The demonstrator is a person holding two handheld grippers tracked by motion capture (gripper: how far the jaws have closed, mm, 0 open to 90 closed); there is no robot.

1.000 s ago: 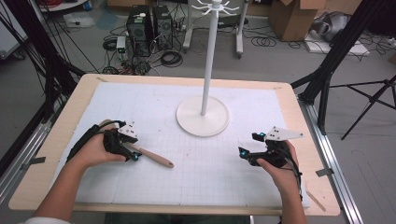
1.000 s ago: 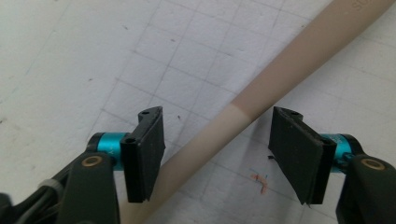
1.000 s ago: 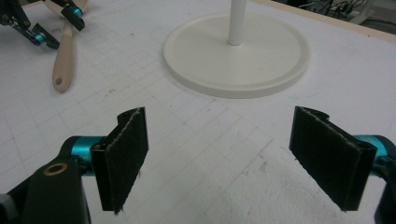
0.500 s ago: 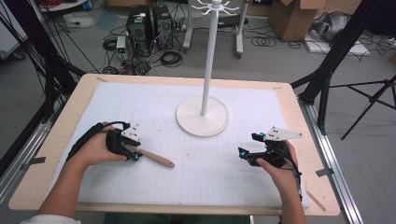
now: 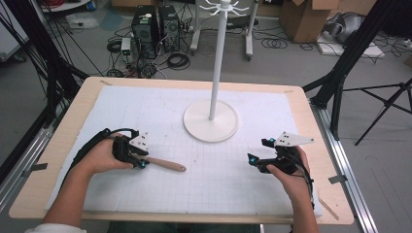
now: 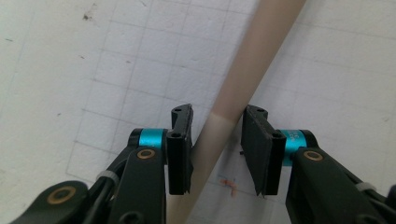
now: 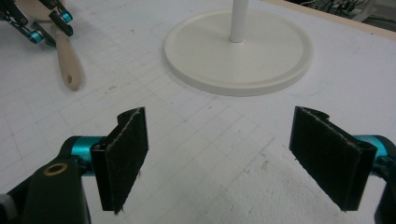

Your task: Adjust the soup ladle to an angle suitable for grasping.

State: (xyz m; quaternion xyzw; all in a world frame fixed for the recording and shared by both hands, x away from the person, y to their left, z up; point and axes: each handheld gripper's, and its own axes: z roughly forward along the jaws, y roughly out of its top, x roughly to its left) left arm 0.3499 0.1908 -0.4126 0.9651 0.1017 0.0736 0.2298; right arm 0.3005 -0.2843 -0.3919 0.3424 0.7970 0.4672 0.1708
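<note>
Soft, even overhead light is filling every view, casting only faint shadows. The white worktop (image 5: 160, 111) is glaring slightly; the nearest fingers (image 7: 122, 158) are blurring mildly.

Black grippers (image 7: 219, 161), cyan collars, brass screws.

Bench (image 5: 63, 160): wooden top under a white gridded mat (image 5: 204, 184). White stand (image 5: 211, 121), round base and upright pole, on the mat ahead of both sets of jaws, between them. Left gripper (image 5: 142, 162), hand-held, jaws at the near end of a wooden handle (image 5: 165, 165) lying flat and extending beyond them. Right gripper (image 5: 252, 160), hand-held, well apart from the handle.
</note>
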